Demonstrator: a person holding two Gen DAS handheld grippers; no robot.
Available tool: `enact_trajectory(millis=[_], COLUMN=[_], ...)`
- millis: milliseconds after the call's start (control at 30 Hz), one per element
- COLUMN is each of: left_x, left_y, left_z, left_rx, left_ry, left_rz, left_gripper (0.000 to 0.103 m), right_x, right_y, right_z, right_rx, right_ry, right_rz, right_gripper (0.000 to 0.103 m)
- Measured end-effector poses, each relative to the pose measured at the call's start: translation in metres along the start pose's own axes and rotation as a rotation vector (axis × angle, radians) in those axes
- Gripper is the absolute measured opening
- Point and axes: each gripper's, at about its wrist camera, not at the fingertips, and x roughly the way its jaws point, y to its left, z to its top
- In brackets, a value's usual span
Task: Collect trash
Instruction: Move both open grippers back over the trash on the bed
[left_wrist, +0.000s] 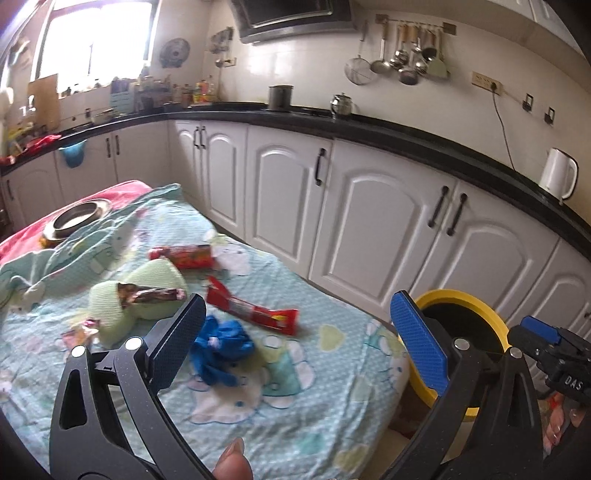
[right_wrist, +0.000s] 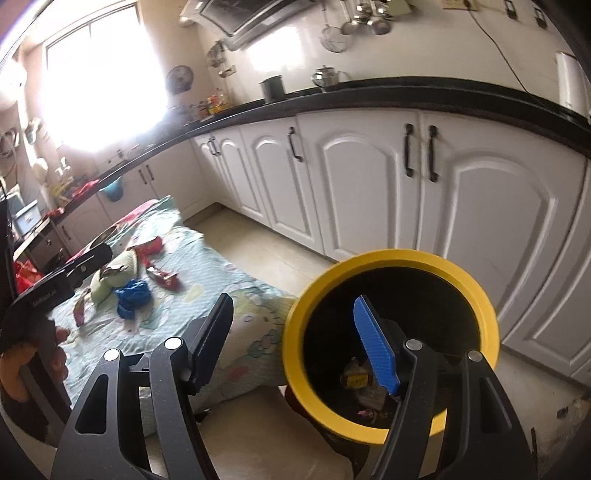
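Observation:
A table under a mint cartoon cloth (left_wrist: 295, 369) carries trash: a crumpled blue bag (left_wrist: 221, 345), a long red wrapper (left_wrist: 255, 312), a second red wrapper (left_wrist: 184, 256), a dark wrapper (left_wrist: 147, 295) on a pale green cloth lump (left_wrist: 144, 299) and a small pink wrapper (left_wrist: 79, 334). My left gripper (left_wrist: 299, 336) is open and empty, above the blue bag. A yellow-rimmed black bin (right_wrist: 391, 347) stands by the table's right end, with scraps inside (right_wrist: 364, 387). My right gripper (right_wrist: 295, 332) is open and empty, at the bin's mouth. The bin (left_wrist: 461, 343) shows in the left wrist view too.
A metal bowl (left_wrist: 79, 218) sits at the table's far end on a red cloth (left_wrist: 48, 221). White cabinets (left_wrist: 369, 221) under a black counter (left_wrist: 406, 136) run along the far side, with a white kettle (left_wrist: 557, 175). Beige floor (right_wrist: 266, 251) lies between table and cabinets.

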Motion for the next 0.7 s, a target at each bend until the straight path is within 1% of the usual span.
enact_trajectory(millis=[400,700], left_x=[-0.013,-0.018], left_y=[0.049,0.091], left_z=[0.003,0.004], left_rx=[-0.078,-0.114], left_ry=[-0.028,-0.027], left_rz=[0.051,0.114], left_gripper=[0.092,0.092], right_x=[0.010,0.028], right_y=[0.059,0.094], right_z=[0.006,0.014], right_rx=[-0.128,-0.188], right_ry=[0.015,0.029], right_rz=[0.082,0.134], right_gripper=[0.065,0.065])
